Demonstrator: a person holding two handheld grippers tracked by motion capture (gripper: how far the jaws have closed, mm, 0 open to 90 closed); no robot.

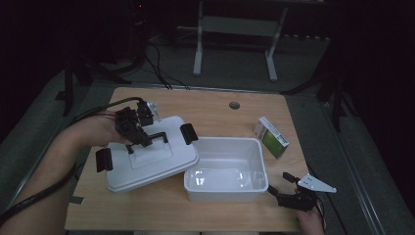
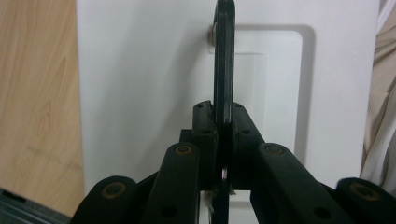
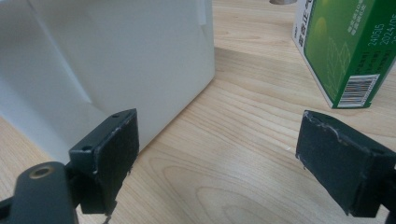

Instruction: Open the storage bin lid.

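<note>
In the high view a white lid (image 1: 156, 169) with a black handle (image 1: 159, 136) sits left of an open, empty white box (image 1: 225, 193), its right edge overlapping the box's left rim. My left gripper (image 1: 142, 139) is shut on that handle. The left gripper view shows the jaws of the left gripper (image 2: 223, 116) clamped on the thin black handle (image 2: 224, 56) over the lid (image 2: 140, 93). My right gripper (image 1: 280, 183) stands open just off the box's front right corner. In the right gripper view, the right gripper (image 3: 219, 154) has only bare table between its pads, with the box wall (image 3: 116, 60) at left.
A green and white carton (image 1: 270, 137) stands right of the box, also ahead of the right gripper as the carton (image 3: 345, 46). The lid has black latches (image 1: 189, 133) at both ends. A round hole (image 1: 234, 105) lies in the wooden table (image 1: 210, 105) at the back.
</note>
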